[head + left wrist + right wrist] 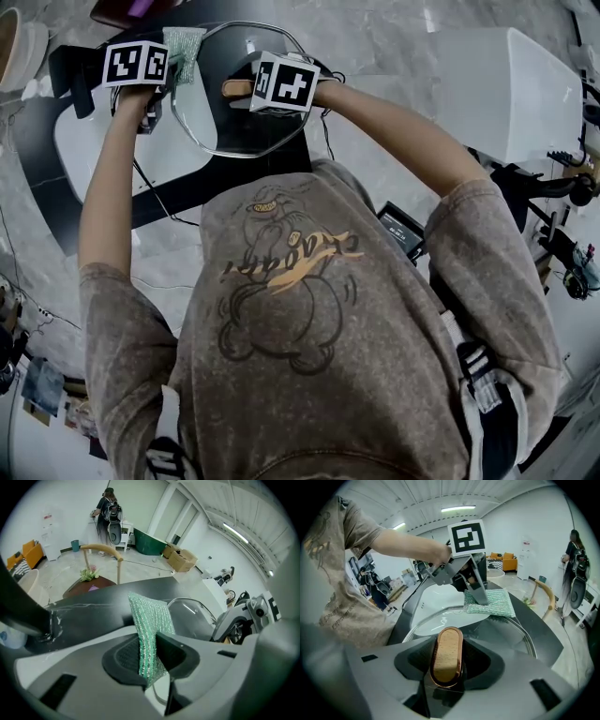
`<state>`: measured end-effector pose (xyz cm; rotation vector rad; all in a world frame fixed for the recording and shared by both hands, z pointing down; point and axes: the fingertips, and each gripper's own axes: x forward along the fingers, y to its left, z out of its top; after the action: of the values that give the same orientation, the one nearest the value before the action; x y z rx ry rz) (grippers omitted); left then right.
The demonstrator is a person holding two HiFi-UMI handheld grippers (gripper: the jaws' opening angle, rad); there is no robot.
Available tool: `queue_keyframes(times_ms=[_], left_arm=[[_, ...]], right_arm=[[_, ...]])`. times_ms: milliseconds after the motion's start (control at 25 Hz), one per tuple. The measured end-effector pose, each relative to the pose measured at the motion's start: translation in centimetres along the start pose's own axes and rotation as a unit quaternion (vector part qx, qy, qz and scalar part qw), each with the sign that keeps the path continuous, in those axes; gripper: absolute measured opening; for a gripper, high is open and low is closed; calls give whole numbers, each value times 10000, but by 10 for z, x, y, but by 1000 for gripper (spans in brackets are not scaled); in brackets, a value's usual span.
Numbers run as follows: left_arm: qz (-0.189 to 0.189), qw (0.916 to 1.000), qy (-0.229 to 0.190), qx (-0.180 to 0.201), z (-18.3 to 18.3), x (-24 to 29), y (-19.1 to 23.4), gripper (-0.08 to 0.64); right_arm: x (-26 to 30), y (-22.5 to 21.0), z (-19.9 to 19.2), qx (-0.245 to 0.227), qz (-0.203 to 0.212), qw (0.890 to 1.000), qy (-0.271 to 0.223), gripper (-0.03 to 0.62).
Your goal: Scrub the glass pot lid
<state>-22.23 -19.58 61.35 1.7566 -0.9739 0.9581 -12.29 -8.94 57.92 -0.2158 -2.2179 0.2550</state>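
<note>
At the left, the left gripper (149, 656) is clamped on a green scrub cloth (146, 620), held at the far-left rim of the glass pot lid (239, 122). The lid is over the dark table (272, 164). At the right, the right gripper (446, 667) is clamped on the lid's wooden handle (446, 651).

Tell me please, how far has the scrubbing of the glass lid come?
Done: the right gripper is clamped on the wooden handle and the left gripper on a green scrub cloth. In hand: the cloth lies against the far rim of the glass lid, so scrubbing seems under way. Left: probably the rest of the glass; how clean it is cannot be judged.
</note>
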Motion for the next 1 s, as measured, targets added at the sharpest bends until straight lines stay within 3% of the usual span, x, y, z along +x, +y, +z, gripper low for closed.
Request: queue_keyframes(times_ms=[520,760,1000], left_arm=[[-173,9967,388,689,55,30,-44,92],[-267,9844,648,1612,77,50,-79,92],[-664,9742,840,1985,87,66,-116,89]], right_arm=[[-1,2,1,-194,-9,9998,47,198],[-3,1,-5,-199,-72,9998,45,198],[-2,0,-4,-261,-111,9996,66,198]])
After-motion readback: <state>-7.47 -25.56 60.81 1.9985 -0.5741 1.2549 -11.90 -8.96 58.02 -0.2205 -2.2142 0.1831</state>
